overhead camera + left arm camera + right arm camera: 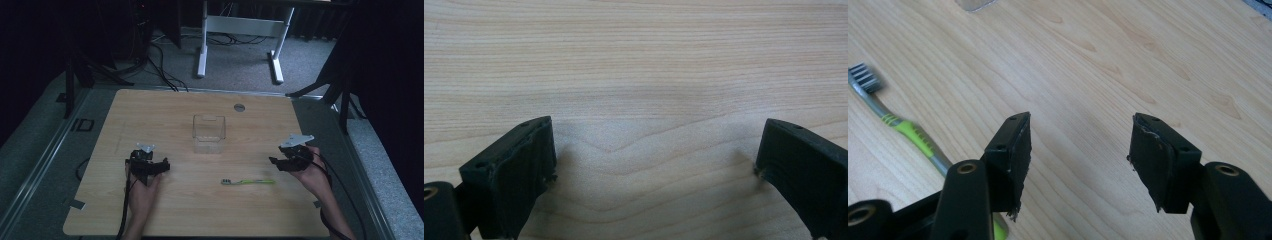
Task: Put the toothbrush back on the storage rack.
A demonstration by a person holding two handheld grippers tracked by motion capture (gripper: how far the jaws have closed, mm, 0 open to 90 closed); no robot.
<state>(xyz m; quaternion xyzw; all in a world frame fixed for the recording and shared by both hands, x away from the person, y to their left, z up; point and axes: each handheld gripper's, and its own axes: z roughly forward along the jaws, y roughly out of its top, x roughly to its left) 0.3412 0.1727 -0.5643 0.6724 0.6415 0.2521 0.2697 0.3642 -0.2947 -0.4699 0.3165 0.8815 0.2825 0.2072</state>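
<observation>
A toothbrush (247, 181) with a green and grey handle lies flat on the wooden table (165, 107), its bristle head pointing left. In the right gripper view the toothbrush (908, 132) runs past the left jaw, outside the gap. My right gripper (275, 161) (1078, 135) hovers just up and right of the brush, open, with bare wood between its jaws. My left gripper (162, 166) (654, 145) rests low over the table at the left, open wide and holding nothing. A clear square container (209, 133) stands upright at mid-table, beyond both grippers.
A small round metal disc (239, 107) sits in the tabletop near the far edge. A corner of the clear container (975, 4) peeks in at the top of the right gripper view. Beyond the table stand white desk legs (202, 50) and floor cables.
</observation>
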